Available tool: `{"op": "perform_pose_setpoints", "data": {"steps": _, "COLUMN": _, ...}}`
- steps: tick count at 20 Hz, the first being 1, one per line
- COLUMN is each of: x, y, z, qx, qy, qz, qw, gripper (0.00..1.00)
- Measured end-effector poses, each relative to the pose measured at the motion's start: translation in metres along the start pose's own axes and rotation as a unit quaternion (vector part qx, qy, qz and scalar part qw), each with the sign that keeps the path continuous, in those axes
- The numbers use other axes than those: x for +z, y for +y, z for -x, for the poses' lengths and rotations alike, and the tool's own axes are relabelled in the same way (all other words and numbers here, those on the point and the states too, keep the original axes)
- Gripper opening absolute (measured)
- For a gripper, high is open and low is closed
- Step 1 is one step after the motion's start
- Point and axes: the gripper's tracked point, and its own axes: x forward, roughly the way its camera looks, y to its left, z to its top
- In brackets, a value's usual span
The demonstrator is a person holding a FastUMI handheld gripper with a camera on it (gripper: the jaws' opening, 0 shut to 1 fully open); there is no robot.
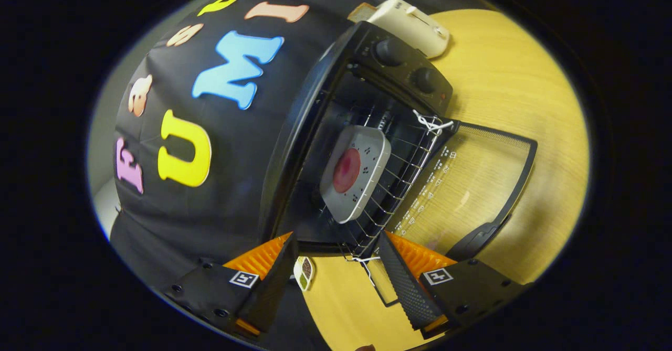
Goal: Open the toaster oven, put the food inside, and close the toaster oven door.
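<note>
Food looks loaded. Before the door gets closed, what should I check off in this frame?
1. Tray with red food sits on the wire rack inside the toaster oven: ok.
2. Tray fully clear of the door's swing: cannot tell.
3. Door lies open, flat over the table: ok.
4. Hand-held gripper open, holding nothing: ok.
5. Door handle lies just ahead of the fingers: ok.
</note>
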Motion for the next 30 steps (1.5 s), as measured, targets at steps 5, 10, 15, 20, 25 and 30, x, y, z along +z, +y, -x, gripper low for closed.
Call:
{"op": "perform_pose_setpoints", "data": {"steps": 5, "x": -0.018, "y": -0.025, "z": 0.033, "qx": -0.019, "qy": 0.031, "qz": 0.147, "qw": 0.988, "gripper": 0.98}}
{"op": "perform_pose_setpoints", "data": {"steps": 10, "x": -0.023, "y": -0.047, "z": 0.055, "qx": -0.040, "qy": 0.041, "qz": 0.263, "qw": 0.963, "gripper": 0.98}}
{"op": "perform_pose_setpoints", "data": {"steps": 15, "x": -0.033, "y": -0.078, "z": 0.059, "qx": -0.078, "qy": 0.072, "qz": 0.326, "qw": 0.939, "gripper": 0.98}}
{"op": "perform_pose_setpoints", "data": {"steps": 20, "x": -0.045, "y": -0.115, "z": 0.056, "qx": -0.132, "qy": 0.122, "qz": 0.374, "qw": 0.910, "gripper": 0.98}}
{"op": "perform_pose_setpoints", "data": {"steps": 25, "x": -0.051, "y": -0.140, "z": 0.048, "qx": -0.166, "qy": 0.150, "qz": 0.423, "qw": 0.878, "gripper": 0.99}}
{"op": "perform_pose_setpoints", "data": {"steps": 30, "x": -0.047, "y": -0.148, "z": 0.035, "qx": -0.180, "qy": 0.139, "qz": 0.440, "qw": 0.868, "gripper": 0.98}}
